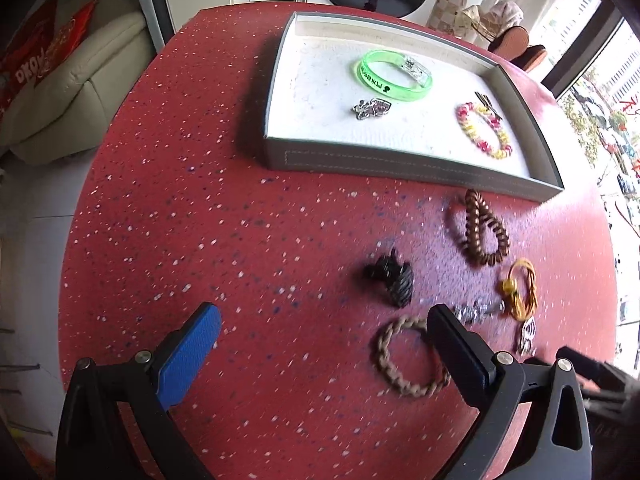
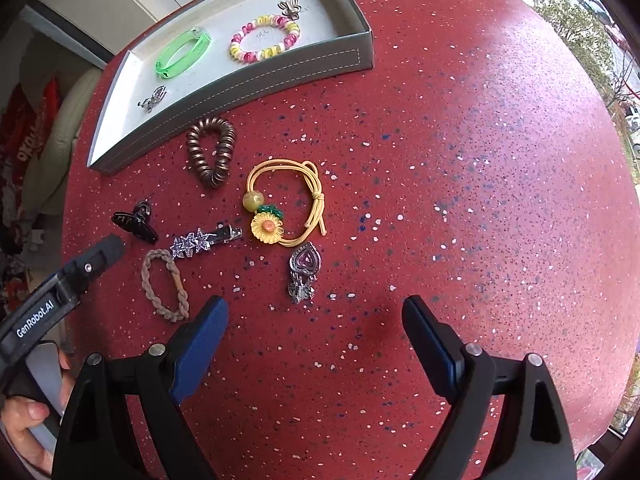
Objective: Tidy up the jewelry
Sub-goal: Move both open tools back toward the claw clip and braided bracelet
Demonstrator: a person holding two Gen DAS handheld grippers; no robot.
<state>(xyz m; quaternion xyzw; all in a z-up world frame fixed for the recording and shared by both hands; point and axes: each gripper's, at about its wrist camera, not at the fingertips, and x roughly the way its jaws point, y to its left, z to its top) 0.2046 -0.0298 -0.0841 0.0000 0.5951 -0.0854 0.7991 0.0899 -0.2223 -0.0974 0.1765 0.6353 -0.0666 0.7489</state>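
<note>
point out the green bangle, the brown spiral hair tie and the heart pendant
green bangle (image 1: 394, 75), left wrist view, front of the band
brown spiral hair tie (image 2: 212, 150), right wrist view, left coil
heart pendant (image 2: 305, 262), right wrist view, pink stone

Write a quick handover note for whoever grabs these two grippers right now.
Left gripper: open, holding nothing, low over the table near the braided band.
Right gripper: open, holding nothing, over bare table.
Done, in the tray: green bracelet, pink-yellow coil, two small metal pieces.
Left on the table: brown coil, black claw clip, star clip, sunflower cord, heart pendant, braided band.
</note>
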